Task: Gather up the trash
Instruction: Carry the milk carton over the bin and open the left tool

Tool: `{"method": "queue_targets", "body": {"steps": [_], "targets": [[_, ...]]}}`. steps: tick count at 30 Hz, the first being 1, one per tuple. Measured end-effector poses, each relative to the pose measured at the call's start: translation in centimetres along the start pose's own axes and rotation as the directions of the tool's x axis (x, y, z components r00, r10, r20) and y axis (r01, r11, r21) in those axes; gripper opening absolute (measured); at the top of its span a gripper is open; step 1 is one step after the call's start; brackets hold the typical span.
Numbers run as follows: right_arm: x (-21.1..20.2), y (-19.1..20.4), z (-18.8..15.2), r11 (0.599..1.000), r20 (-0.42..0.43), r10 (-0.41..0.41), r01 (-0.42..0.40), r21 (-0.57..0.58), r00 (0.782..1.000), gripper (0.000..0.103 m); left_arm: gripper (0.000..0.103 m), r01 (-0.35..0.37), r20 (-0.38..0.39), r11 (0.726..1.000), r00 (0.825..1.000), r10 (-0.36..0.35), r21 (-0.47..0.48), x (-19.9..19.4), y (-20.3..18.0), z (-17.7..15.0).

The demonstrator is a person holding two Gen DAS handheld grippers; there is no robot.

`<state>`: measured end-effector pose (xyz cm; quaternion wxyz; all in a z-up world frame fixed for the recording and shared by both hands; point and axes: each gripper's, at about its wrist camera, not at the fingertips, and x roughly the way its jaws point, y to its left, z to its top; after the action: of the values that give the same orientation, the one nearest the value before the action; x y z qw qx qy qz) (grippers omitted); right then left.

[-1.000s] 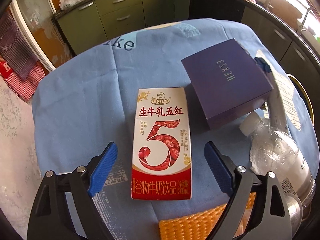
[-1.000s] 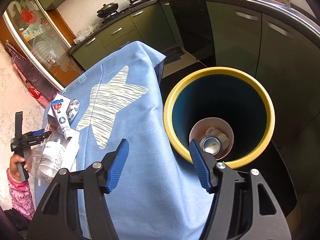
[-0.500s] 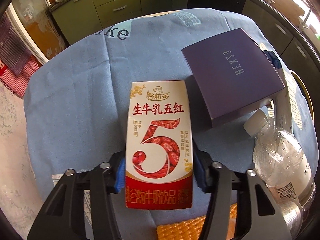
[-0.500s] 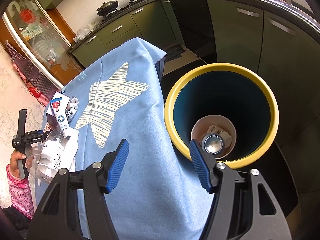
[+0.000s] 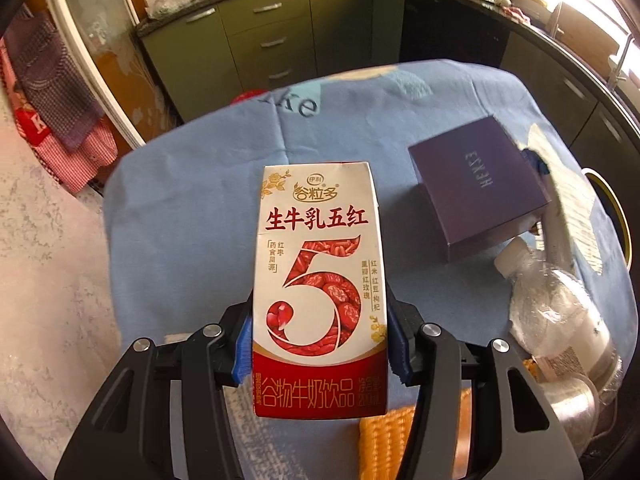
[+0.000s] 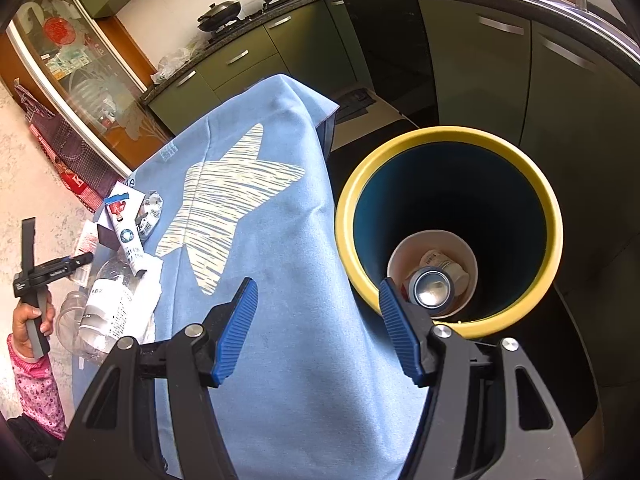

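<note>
left tool [image 5: 320, 344]: clamped on the milk carton [image 5: 320, 280], blue pads tight on both its sides. A second ago the jaws were wide open with the carton lying flat between them, so that's the big change
right tool [image 6: 316, 328]: jaws standing wide, nothing between them, parked over the bench edge next to the bin, same spot as a second ago
milk carton: now up off the blue cloth [image 5: 180, 220] in the left tool's grip; earlier it was lying on the cloth
orange bit [image 5: 388, 436]: peeking out just under the carton, hard to tell what it is
plastic bottle [image 5: 556, 312]: lying on its side at the right of the bench, hasn't budged
purple box [image 5: 480, 184]: behind the carton on the right, one corner resting over the bottle end, same as before
toothpaste tube [image 6: 126, 236]: leaning on the box, in the pile seen from the right view
bin [image 6: 552, 216]: yellow rim, dark blue inside, standing on the floor just beside the bench; a white cup [image 6: 404, 256] and a can [image 6: 432, 288] at the bottom, unchanged
hand [image 6: 30, 316]: pink sleeve, holding the left tool's handle at far left
</note>
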<state>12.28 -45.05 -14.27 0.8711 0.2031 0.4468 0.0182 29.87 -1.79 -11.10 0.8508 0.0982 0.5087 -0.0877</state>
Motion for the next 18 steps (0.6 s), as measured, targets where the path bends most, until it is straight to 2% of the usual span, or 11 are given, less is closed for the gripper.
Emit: {"method": "queue_targets", "body": {"steps": [4,7,9,13,16,18], "targets": [[-0.3,-0.2,-0.1,1.000,0.009,0.004,-0.004,0.004,1.000,0.060,0.052,0.007,0.061,1.000,0.998,-0.009,0.022,-4.0,-0.6,-0.1],[-0.8,-0.8,-0.2,1.000,0.023,0.004,-0.004,0.015,1.000,0.060,0.052,0.056,0.106,0.996,0.992,-0.064,0.071,-7.3,-2.9,0.1],[-1.2,-1.3,-0.4,1.000,0.032,0.004,-0.005,0.025,0.999,0.060,0.052,0.098,0.129,0.987,0.985,-0.114,0.126,-9.1,-5.7,0.6],[-2.5,-2.8,-1.1,0.999,0.056,-0.002,-0.001,0.052,0.998,0.060,0.052,0.210,0.133,0.944,0.959,-0.249,0.255,-11.4,-12.7,2.4],[-4.0,-4.3,-1.8,0.997,0.083,-0.016,0.009,0.079,0.996,0.060,0.052,0.253,0.123,0.906,0.943,-0.309,0.339,-12.3,-17.8,3.4],[-5.3,-5.6,-2.4,0.995,0.104,-0.026,0.015,0.102,0.994,0.060,0.052,0.275,0.102,0.871,0.934,-0.342,0.407,-12.6,-22.1,4.0]]}}
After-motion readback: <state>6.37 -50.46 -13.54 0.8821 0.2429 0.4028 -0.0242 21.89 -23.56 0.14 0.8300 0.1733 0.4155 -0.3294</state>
